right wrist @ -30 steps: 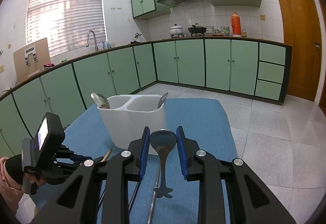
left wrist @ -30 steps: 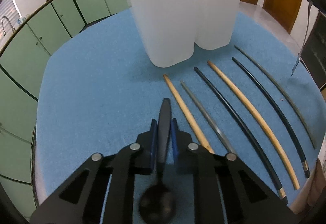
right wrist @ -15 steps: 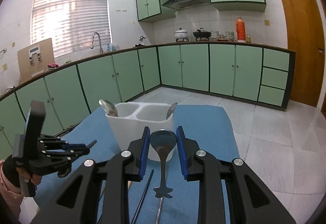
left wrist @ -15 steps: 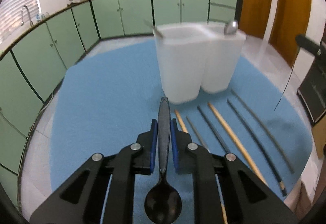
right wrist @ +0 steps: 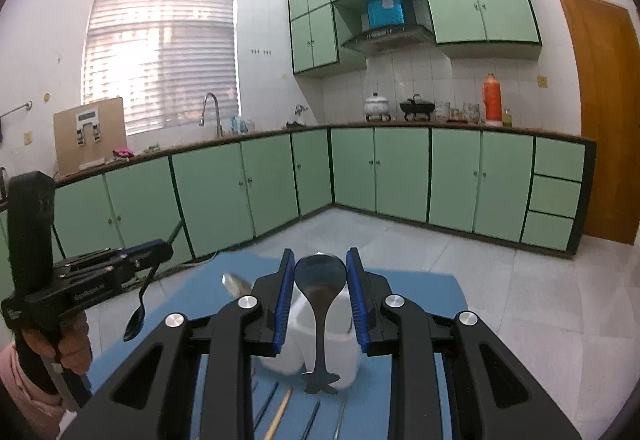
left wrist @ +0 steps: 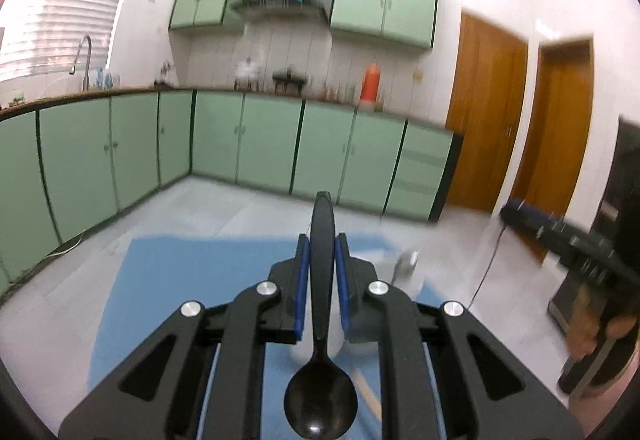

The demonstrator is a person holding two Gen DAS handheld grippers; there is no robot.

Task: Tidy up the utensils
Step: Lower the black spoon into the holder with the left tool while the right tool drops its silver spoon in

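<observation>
From your left wrist view, green cabinets (left wrist: 248, 143) and wooden doors (left wrist: 486, 115) fill the blurred background, and the blue-covered desk (left wrist: 168, 280) lies below. The white holder (left wrist: 400, 288) is mostly hidden behind your left tool (left wrist: 322, 264), with a silver spoon (left wrist: 406, 262) poking up from it. Your left tool is closed tight on the black spoon (left wrist: 322, 360): its pads clamp the handle, which points forward and away, while the bowl sits near the camera. Your right tool shows blurred at the right edge (left wrist: 560, 236).

From your right wrist view, the white holder (right wrist: 344, 352) stands on the desk (right wrist: 420, 292) just behind your right tool (right wrist: 320, 280), with chopsticks (right wrist: 280, 412) lying in front of it. Your right tool grips a dark metal spoon (right wrist: 320, 296) by its bowl, bowl forward, handle running back toward the camera. At the left, your left tool (right wrist: 156, 250) holds the black spoon (right wrist: 138, 310) with its bowl hanging down, above the desk.
</observation>
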